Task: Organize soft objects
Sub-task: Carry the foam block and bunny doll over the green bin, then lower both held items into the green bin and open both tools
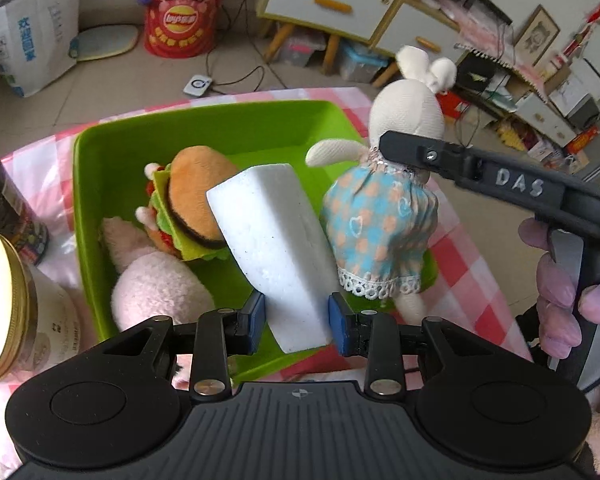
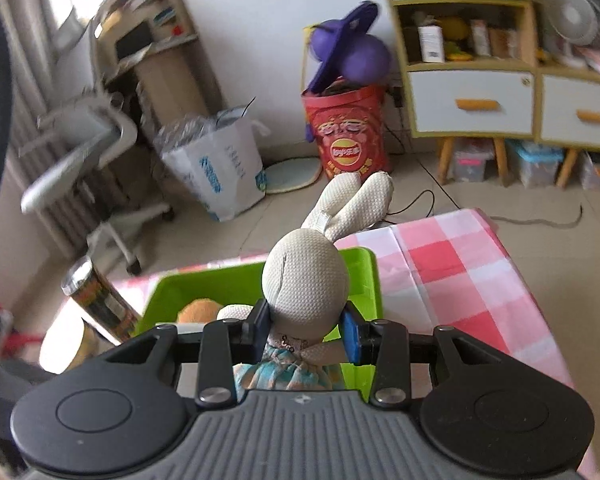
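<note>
The left gripper is reaching forward over the near edge of the green bin, its blue pads pressing both sides of a white foam block that is slanting up over the bin. The right gripper is coming in from the right, a purple-gloved hand gripping its handle, fingers clamped at the neck of a white rabbit doll in a blue checked dress. The doll is hanging upright just beside the block, over the bin's right edge. A plush burger and a pink plush are lying inside the bin on the pink-checked counter.
</note>
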### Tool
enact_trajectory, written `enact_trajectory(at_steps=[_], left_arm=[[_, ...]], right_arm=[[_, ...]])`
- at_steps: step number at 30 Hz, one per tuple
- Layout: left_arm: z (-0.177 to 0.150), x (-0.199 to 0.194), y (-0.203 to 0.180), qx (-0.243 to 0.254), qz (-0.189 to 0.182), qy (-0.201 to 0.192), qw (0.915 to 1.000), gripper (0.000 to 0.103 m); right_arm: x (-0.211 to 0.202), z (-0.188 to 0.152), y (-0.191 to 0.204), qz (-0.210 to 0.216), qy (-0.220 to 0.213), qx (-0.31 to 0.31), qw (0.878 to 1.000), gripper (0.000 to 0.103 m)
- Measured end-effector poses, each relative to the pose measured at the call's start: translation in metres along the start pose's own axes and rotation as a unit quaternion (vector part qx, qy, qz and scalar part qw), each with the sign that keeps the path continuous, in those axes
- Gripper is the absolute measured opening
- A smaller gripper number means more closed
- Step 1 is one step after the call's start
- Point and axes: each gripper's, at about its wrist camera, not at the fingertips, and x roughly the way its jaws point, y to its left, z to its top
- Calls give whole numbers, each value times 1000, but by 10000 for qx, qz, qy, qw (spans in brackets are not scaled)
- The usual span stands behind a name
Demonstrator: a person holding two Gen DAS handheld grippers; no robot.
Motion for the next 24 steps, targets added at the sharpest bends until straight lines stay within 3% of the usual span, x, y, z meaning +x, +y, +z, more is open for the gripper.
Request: enact_trajectory(at_steps=[7, 16, 21, 24], left_arm=[[7, 16, 3, -31, -8, 291, 9996, 35], [9, 27, -2, 65, -22, 433, 9990, 35], [9, 25, -7, 241, -70, 380, 9990, 34], [10, 17, -6, 241, -358, 187, 9989, 33]], right_arm=[[29, -1, 13, -179, 494, -695, 9962, 14], [51, -10, 15, -396, 845, -1077, 9898, 14], [57, -16, 18, -519, 892, -1230, 9870, 14], [54, -15, 16, -545, 852, -1222, 9873, 14]])
